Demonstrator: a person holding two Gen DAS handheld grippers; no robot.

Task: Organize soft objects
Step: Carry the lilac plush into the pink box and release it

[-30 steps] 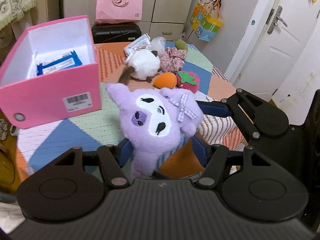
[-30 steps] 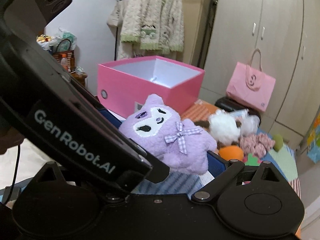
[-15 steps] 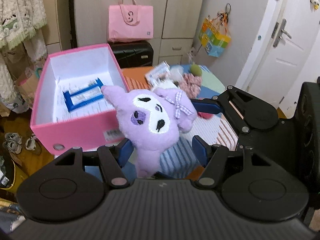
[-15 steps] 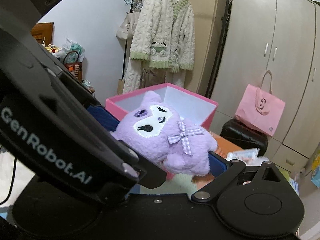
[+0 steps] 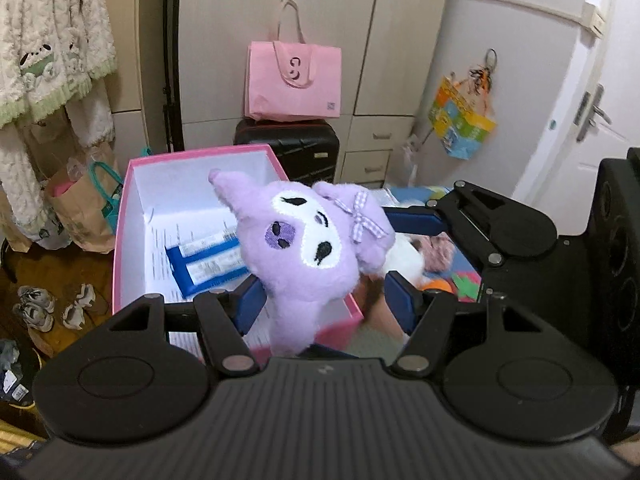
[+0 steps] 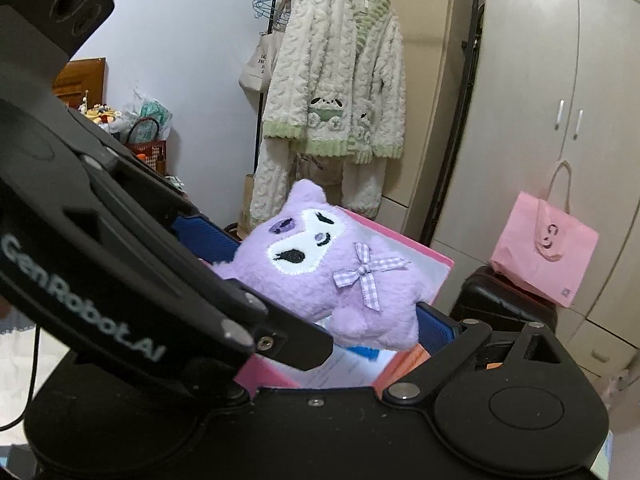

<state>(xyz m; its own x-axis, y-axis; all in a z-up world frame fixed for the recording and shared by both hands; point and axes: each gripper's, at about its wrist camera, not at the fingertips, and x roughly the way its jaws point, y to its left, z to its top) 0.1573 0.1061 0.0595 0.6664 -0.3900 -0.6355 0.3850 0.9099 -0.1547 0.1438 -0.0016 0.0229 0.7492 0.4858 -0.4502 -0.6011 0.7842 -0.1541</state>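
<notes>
A purple plush doll with a white face and checked bow hangs in the air over the open pink box. My right gripper is shut on the purple plush doll, its blue pads pressing on the doll's sides. My left gripper is open, its blue pads standing either side of the doll's lower body without clamping it. The pink box holds white papers and a blue packet. The other gripper's body fills the left of the right wrist view.
More soft toys lie on the table to the right: a white plush, a pink scrunchie, an orange piece. A black suitcase with a pink bag stands behind the box. Clothes hang at left.
Both grippers and the doll have risen and moved left, from above the table to over the pink box. The box now lies directly below the doll.
</notes>
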